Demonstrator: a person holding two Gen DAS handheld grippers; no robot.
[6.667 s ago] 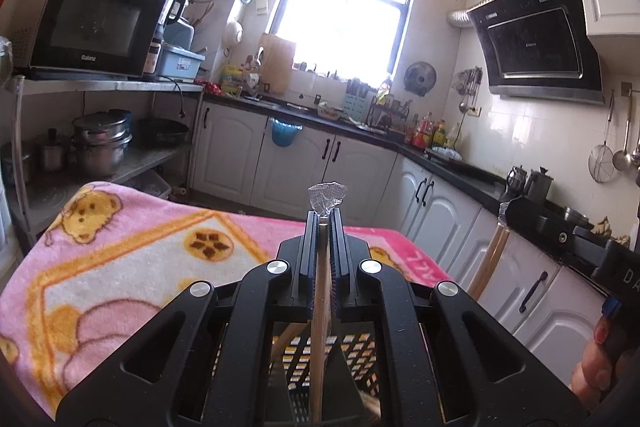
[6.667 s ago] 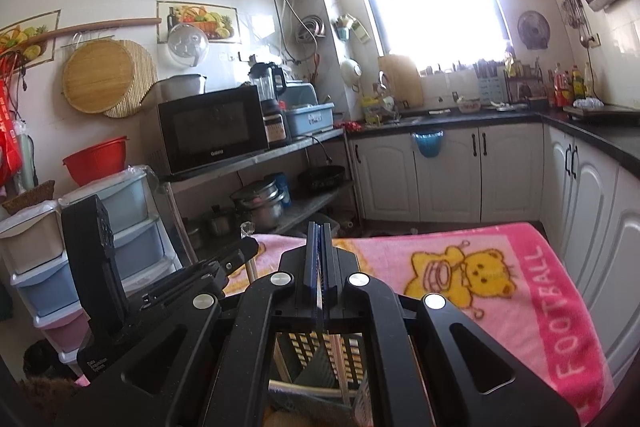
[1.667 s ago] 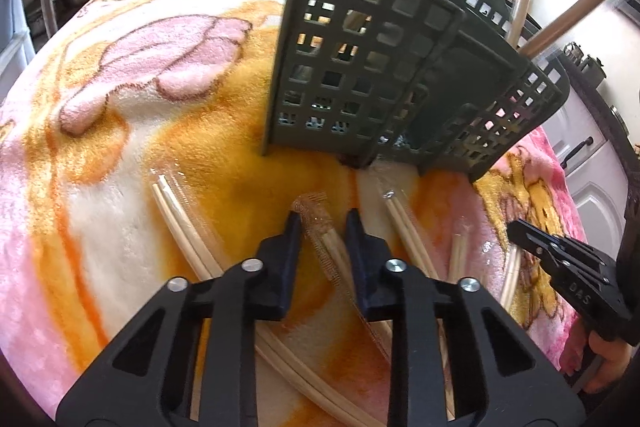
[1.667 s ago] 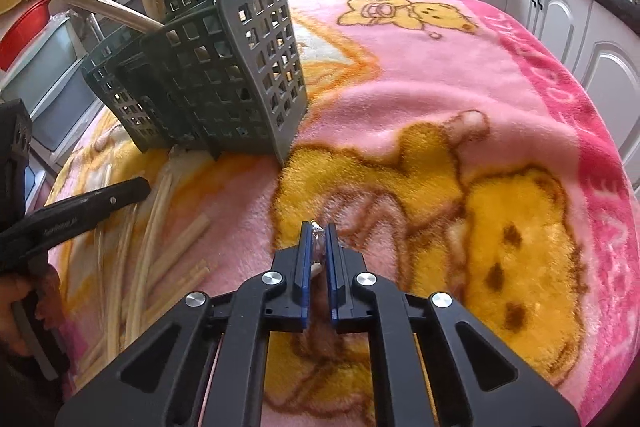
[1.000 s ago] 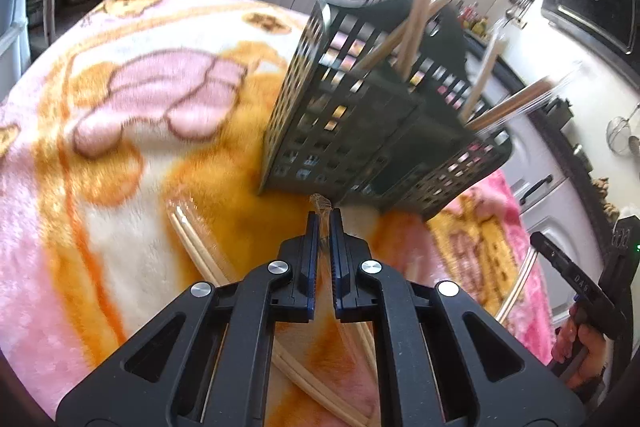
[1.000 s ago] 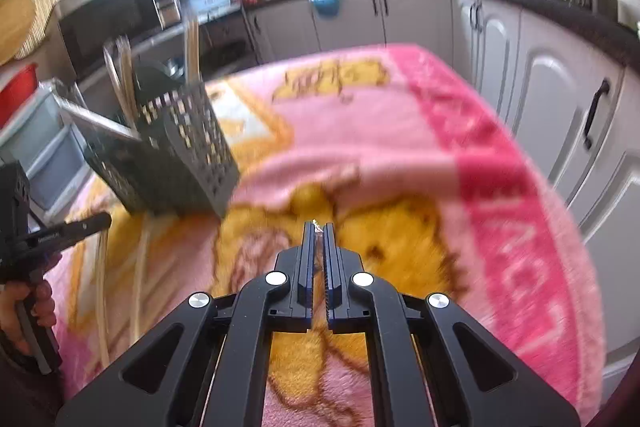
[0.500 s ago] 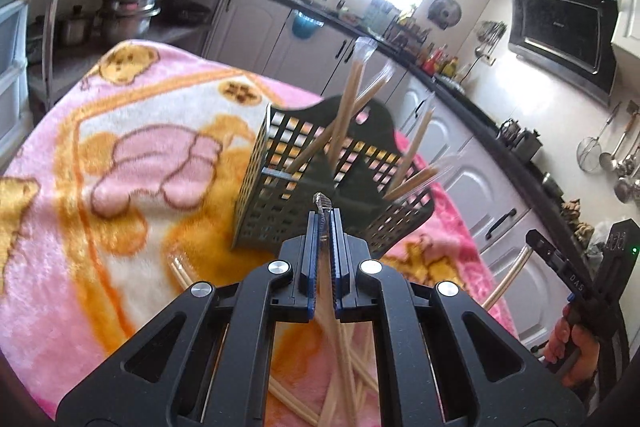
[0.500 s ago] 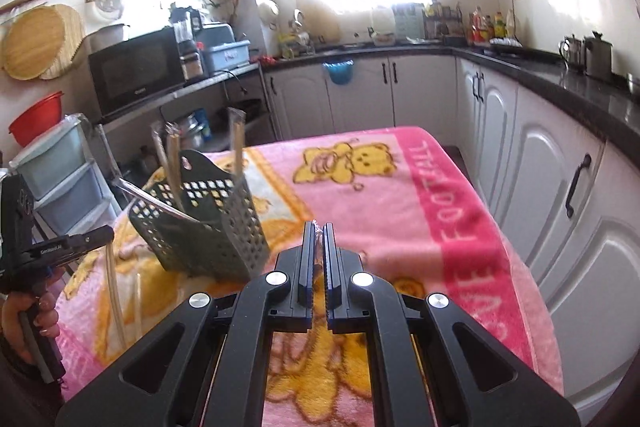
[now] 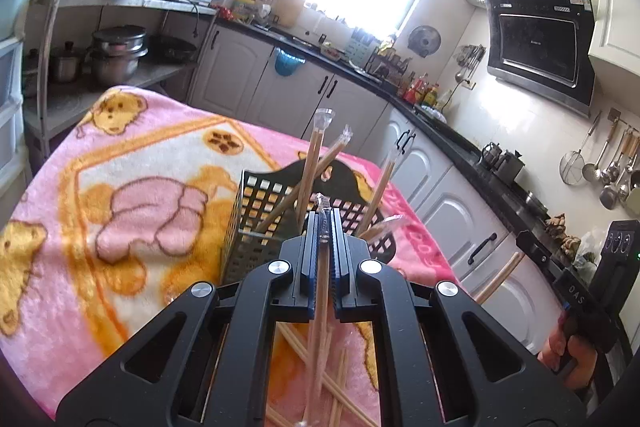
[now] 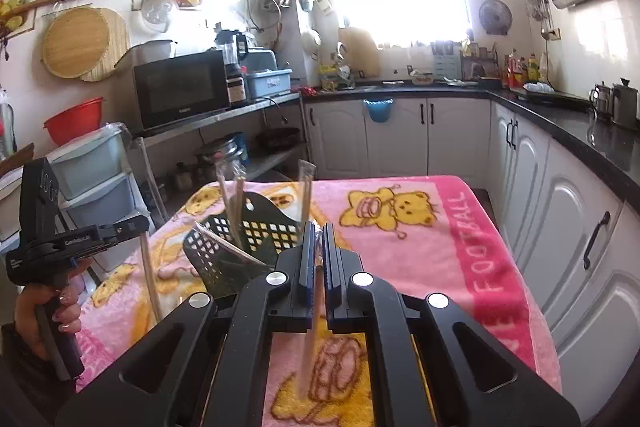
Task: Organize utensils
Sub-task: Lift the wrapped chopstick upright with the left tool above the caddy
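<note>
Two wrapped chopstick pairs are up off the table, one in each of your tongs. Left tongs (image 9: 323, 227) are clamped on a wrapped pair (image 9: 320, 327), gripped near its top so the length hangs down, probably ready to drop into the basket (image 9: 256, 223) just ahead. Right tongs (image 10: 317, 239) are pinched shut on another wrapped pair (image 10: 310, 339), same hold. Basket stands on the blanket (image 9: 120, 155), several pairs upright inside. More pairs lie loose (image 9: 348, 387) before it.

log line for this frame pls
left gripper: shut on wrapped chopsticks | right gripper: shut on chopstick pair | caddy: upright, partly filled
</note>
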